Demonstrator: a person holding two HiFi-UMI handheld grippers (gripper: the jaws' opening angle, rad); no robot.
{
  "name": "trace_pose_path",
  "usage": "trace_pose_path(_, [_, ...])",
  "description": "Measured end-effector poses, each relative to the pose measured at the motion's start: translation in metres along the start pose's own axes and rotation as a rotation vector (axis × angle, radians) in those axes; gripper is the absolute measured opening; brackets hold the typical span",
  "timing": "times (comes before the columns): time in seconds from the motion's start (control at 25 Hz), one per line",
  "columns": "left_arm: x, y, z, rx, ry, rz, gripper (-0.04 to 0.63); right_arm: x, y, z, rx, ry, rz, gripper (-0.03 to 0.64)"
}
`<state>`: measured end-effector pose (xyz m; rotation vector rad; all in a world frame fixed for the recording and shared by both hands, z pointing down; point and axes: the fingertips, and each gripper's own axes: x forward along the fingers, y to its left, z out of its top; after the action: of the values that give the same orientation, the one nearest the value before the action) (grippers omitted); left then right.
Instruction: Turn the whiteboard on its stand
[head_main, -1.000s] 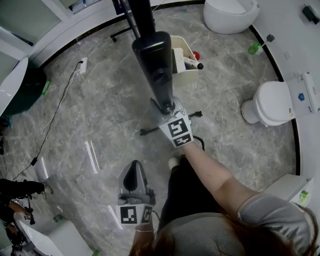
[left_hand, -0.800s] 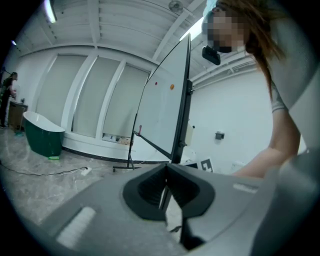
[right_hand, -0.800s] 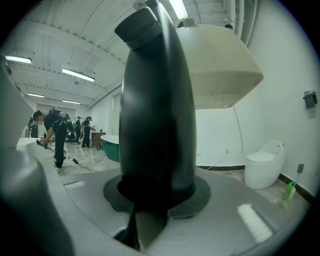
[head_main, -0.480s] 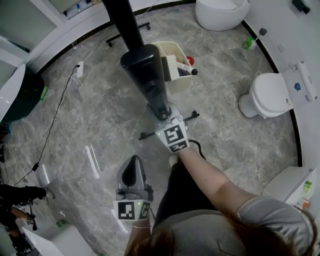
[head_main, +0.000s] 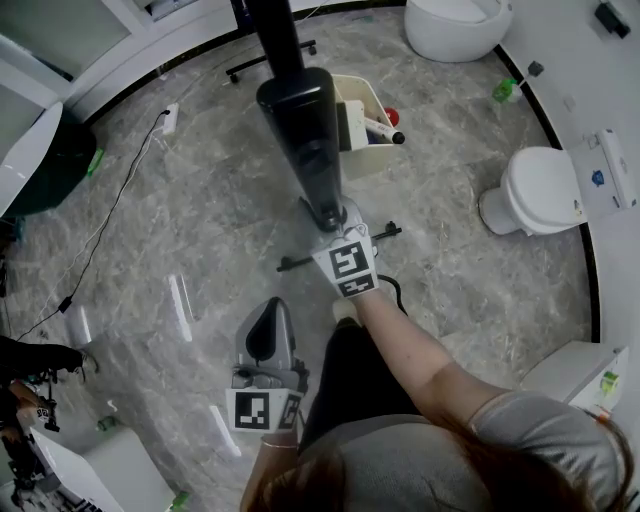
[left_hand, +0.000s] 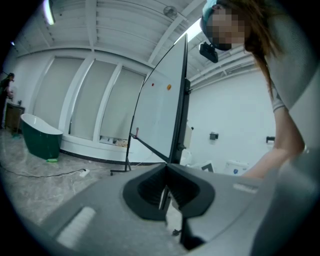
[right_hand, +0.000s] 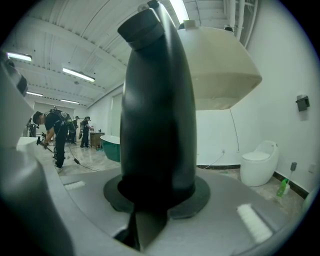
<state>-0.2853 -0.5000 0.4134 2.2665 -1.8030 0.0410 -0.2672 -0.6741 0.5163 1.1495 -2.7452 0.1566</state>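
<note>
From above, the whiteboard (head_main: 305, 130) shows edge-on as a long black frame bar on its wheeled stand (head_main: 300, 262). My right gripper (head_main: 331, 213) is shut on the near end of that frame. In the right gripper view the black frame (right_hand: 157, 115) fills the space between the jaws of the right gripper (right_hand: 152, 200). A cream marker tray (head_main: 357, 148) hangs on the board's right side. My left gripper (head_main: 268, 318) hangs lower left, away from the board, shut with nothing in it. Beyond the left gripper (left_hand: 166, 169), the whiteboard (left_hand: 160, 110) stands upright.
A white toilet (head_main: 540, 205) stands at the right and a white basin-like fixture (head_main: 455, 28) at the top. A green bottle (head_main: 504, 92) is by the wall. A power strip and cable (head_main: 166, 122) lie at the left beside a dark green tub (head_main: 45, 170). People (right_hand: 56, 131) work far off.
The right gripper keeps its hold on the frame end. The board's edge and the view swayed a little left, then back. The left gripper has hardly moved.
</note>
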Motion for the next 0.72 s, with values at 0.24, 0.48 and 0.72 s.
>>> trace_pose_path(0.24, [-0.020, -0.029, -0.009, -0.003, 0.012, 0.010, -0.002, -0.022, 0.025, -0.006, -0.004, 0.005, 0.020, 0.099])
trace_pose_path(0.48, [-0.059, -0.047, -0.038, -0.021, 0.005, 0.058, -0.001, -0.059, 0.055, -0.025, -0.019, -0.010, 0.025, 0.098])
trace_pose_path(0.72, [-0.069, -0.046, -0.034, -0.045, 0.037, 0.097, -0.002, -0.070, 0.064, -0.014, -0.006, 0.001, 0.025, 0.098])
